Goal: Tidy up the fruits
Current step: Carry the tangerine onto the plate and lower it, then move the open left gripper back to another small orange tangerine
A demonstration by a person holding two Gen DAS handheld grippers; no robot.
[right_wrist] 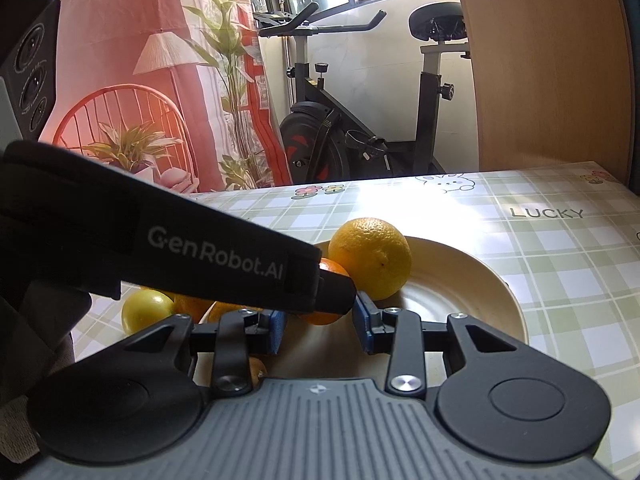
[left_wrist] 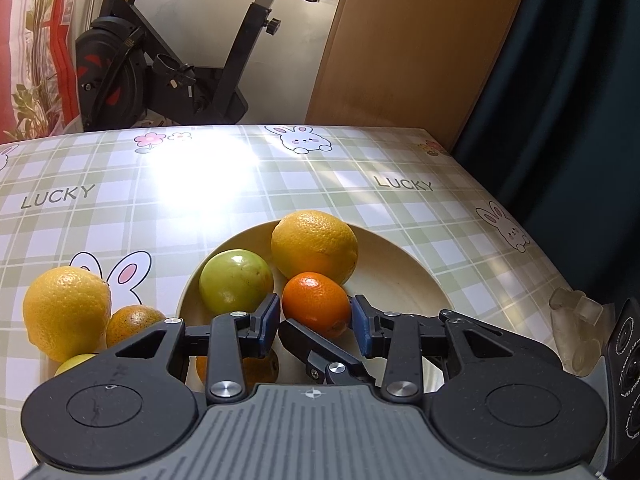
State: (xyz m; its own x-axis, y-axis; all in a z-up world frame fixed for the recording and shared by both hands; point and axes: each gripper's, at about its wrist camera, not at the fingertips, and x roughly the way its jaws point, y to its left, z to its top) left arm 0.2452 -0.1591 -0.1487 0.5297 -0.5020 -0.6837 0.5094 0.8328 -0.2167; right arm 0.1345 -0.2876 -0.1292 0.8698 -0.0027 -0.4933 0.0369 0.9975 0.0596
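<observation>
A cream plate holds a large yellow orange, a green fruit and a small orange tangerine. My left gripper is open, its blue pads on either side of the tangerine with small gaps. Left of the plate lie a yellow lemon and a greenish-orange tangerine. In the right wrist view my right gripper is open over the plate, close behind the left gripper's body, which hides most of the tangerine. The yellow orange shows behind.
The table has a green checked cloth with rabbits. More fruit lies under the left gripper and left of the plate. An exercise bike, plants and a wooden panel stand beyond the far edge.
</observation>
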